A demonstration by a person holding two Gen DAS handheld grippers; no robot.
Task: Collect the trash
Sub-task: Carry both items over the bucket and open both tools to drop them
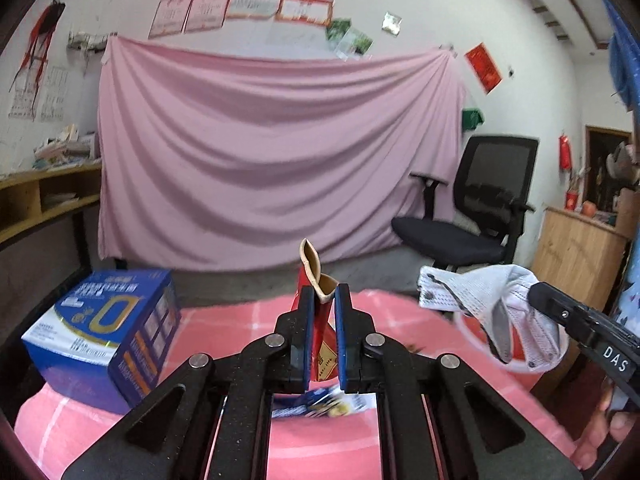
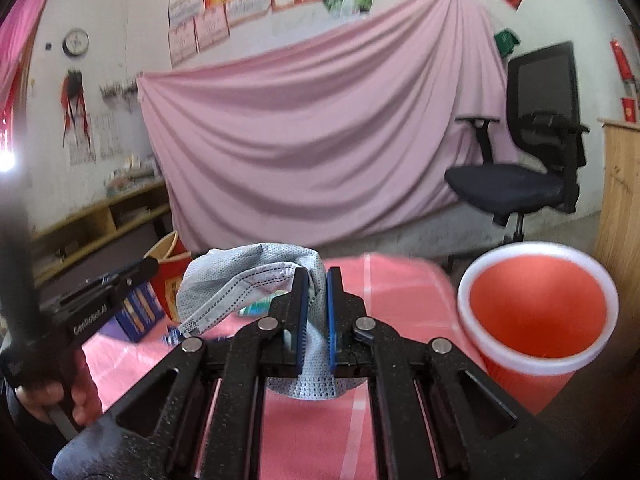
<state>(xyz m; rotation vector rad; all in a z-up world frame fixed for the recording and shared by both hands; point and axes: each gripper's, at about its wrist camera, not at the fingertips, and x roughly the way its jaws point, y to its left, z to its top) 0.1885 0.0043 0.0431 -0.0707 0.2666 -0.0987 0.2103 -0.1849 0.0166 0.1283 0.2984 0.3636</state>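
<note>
My left gripper (image 1: 322, 292) is shut on a crumpled red packet (image 1: 311, 264) with a tan inside, held upright above the pink table. My right gripper (image 2: 318, 276) is shut on a grey-white face mask (image 2: 240, 276), which drapes to the left of the fingers. A red bin with a white rim (image 2: 538, 247) stands just right of the right gripper, its mouth open and tilted toward me. In the left wrist view the mask (image 1: 480, 292) hangs from the right gripper (image 1: 534, 296), partly hiding the bin (image 1: 476, 336). The left gripper (image 2: 152, 266) and its packet (image 2: 174, 276) show at the left of the right wrist view.
A blue carton (image 1: 100, 332) sits on the pink checked tablecloth (image 1: 400, 312) at the left. A blue printed wrapper (image 1: 320, 402) lies under the left gripper. A black office chair (image 1: 480, 208) and a pink hanging sheet (image 1: 260, 152) stand behind the table.
</note>
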